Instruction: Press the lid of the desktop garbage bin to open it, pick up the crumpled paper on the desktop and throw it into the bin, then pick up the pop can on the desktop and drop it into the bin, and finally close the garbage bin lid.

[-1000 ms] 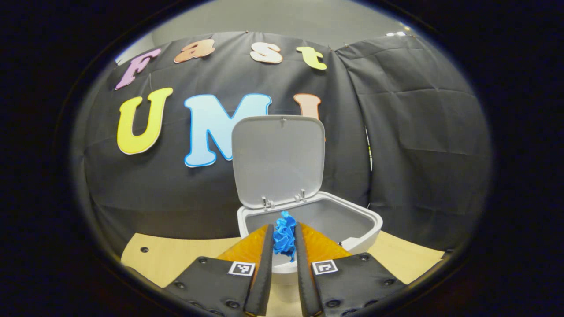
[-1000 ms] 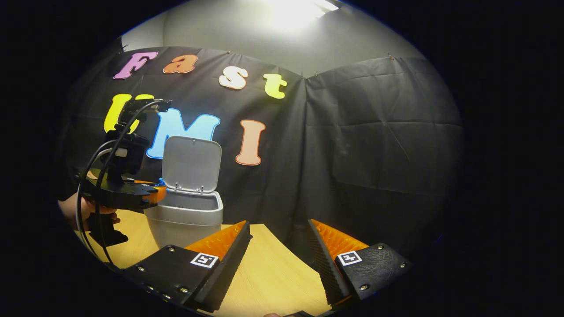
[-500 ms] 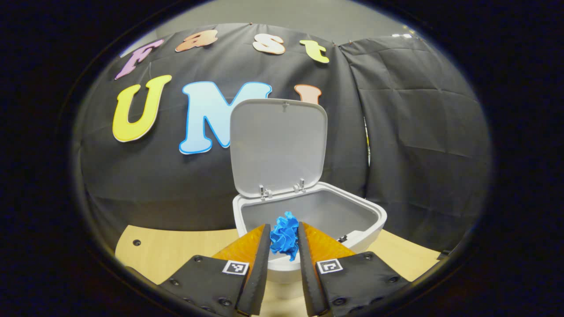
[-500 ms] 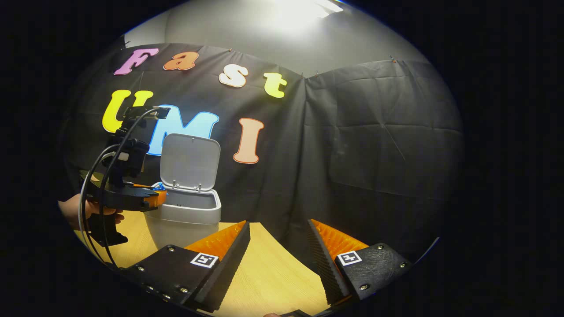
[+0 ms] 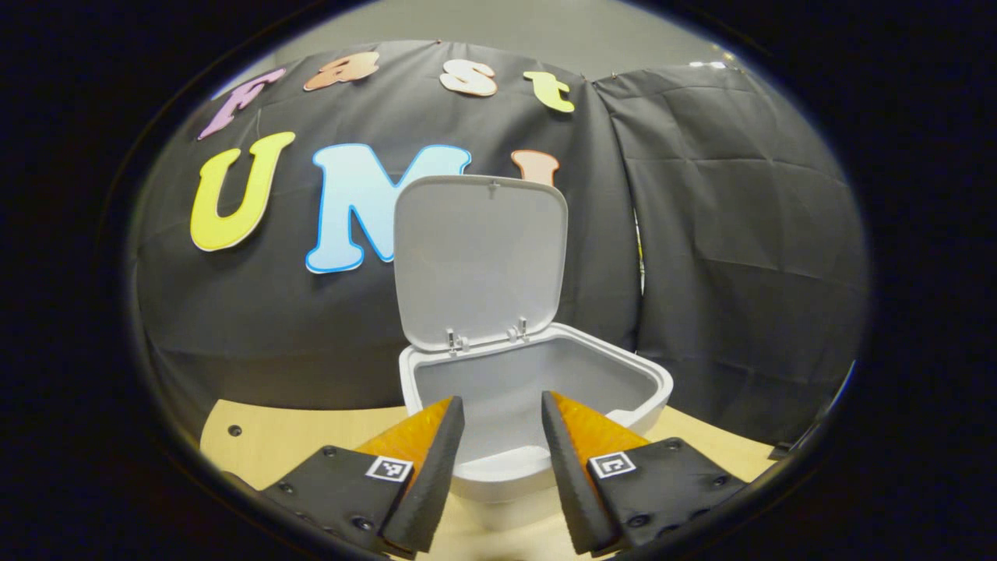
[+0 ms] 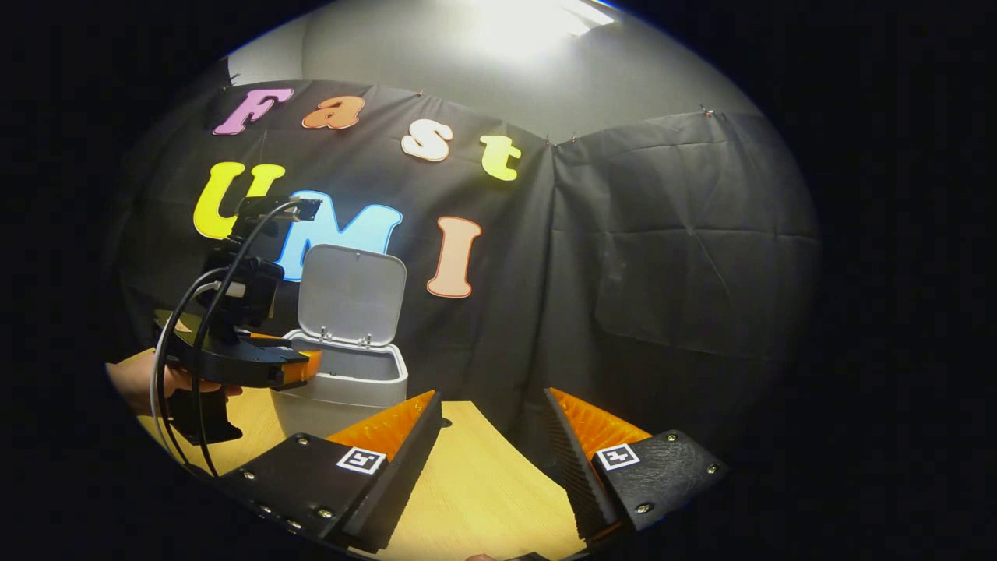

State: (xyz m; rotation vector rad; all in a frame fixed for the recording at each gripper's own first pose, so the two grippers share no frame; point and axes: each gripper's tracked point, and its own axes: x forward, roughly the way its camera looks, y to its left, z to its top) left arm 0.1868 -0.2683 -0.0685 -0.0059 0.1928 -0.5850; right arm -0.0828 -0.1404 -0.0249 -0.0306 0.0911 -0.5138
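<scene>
Grey plastic right ahead of me: the garbage bin (image 5: 537, 389) sits on the wooden desktop (image 5: 288, 440) with its lid (image 5: 479, 261) standing upright on two small hinges at the back rim, mouth wide open. In the left gripper view my left gripper (image 5: 498, 436) hovers at the bin's near rim, at 6 o'clock from the opening, with its fingers spread apart and nothing between them. I can see down the inner wall of the bin, but its floor is out of sight from here, so I cannot tell what lies inside. I cannot see the crumpled paper or the pop can from this angle.

Over to the right gripper view: my right gripper (image 6: 494, 452) hangs above the desktop, well apart from the bin, fingers parted and holding nothing. The bin sits out at 10 o'clock from it, lid up against the black cloth wall (image 6: 670, 257). Just beside the bin's near rim I see the left gripper again, side-on, with a hand (image 6: 144, 382) wrapped round its handle and cables (image 6: 183, 327) looping up from it.

As for writing: each finger carries a small square black-and-white marker tag (image 5: 612, 465), a coded pattern and no words I can make out. I see no brand or label on the bin.
</scene>
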